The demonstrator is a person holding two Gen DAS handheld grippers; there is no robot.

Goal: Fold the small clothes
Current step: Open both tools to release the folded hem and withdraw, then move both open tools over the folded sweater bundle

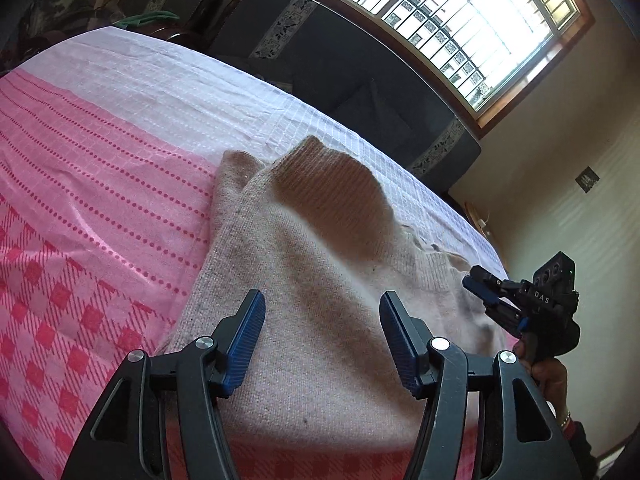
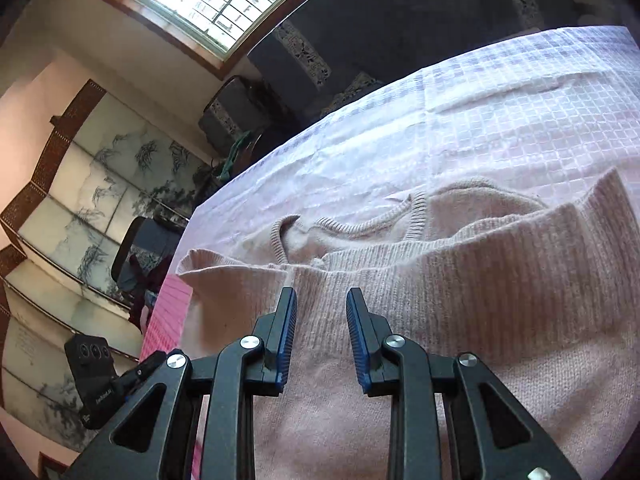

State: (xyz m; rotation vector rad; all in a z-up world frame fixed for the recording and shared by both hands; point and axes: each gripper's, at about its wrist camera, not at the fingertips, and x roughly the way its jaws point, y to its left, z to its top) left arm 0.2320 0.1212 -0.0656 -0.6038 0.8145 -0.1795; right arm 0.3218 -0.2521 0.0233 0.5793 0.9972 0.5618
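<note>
Daylight from a barred window [image 1: 460,12] falls on a surface spread with a pink and white checked cloth [image 1: 100,152]; whether a bed or a desk lies under it I cannot tell. On the cloth lies a beige knitted sweater [image 1: 320,264], partly folded, its ribbed hem turned over toward 12 o'clock. The left tool [image 1: 322,320] hangs above the sweater, jaws apart and empty. The right tool [image 2: 322,316], at 3 o'clock from the left one, has its jaws narrowly parted with nothing between them, the sweater's neckline at its 12 o'clock.
</note>
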